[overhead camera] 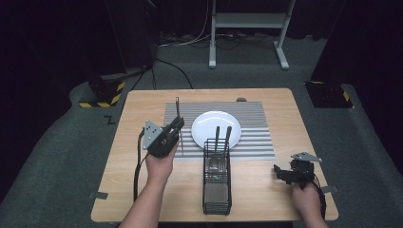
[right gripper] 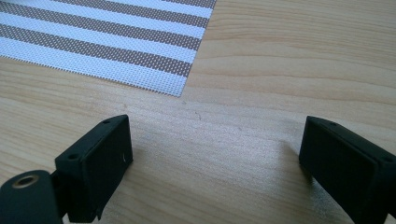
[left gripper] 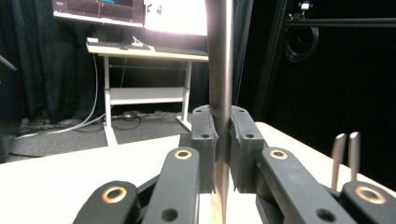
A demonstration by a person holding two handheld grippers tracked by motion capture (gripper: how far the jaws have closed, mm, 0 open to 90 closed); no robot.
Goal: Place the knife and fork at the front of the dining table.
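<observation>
Holding a single piece of cutlery [overhead camera: 177, 108] upright over the left edge of the striped placemat [overhead camera: 256, 118], the left tool [overhead camera: 175, 129] has its two jaws clamped flat against the metal handle; the left gripper view shows that handle [left gripper: 220, 84] rising straight up between the pads [left gripper: 204, 135]. Which kind of utensil it is I cannot tell, since its working end is hidden. It hangs just left of the white plate [overhead camera: 216, 128] and apart from the black wire caddy [overhead camera: 217, 178], so the step in hand looks like laying a place setting: carrying the piece from the caddy to its spot beside the plate.

The next move, as I judge it, calls for tipping the handle from upright to flat, lowering it onto the placemat left of the plate and parallel to the plate's side, and only then letting the jaws part.

The right tool [overhead camera: 284, 174] rests near the right front corner of the table [overhead camera: 142, 199], its jaws standing wide apart with nothing between them, bare wood under them in the right gripper view [right gripper: 215, 154].

Counting: one plate, one placemat, one caddy, one utensil in the left tool, and two more handles [overhead camera: 222, 137] standing in the caddy's far end, seen also at the right in the left gripper view [left gripper: 345, 156].
</observation>
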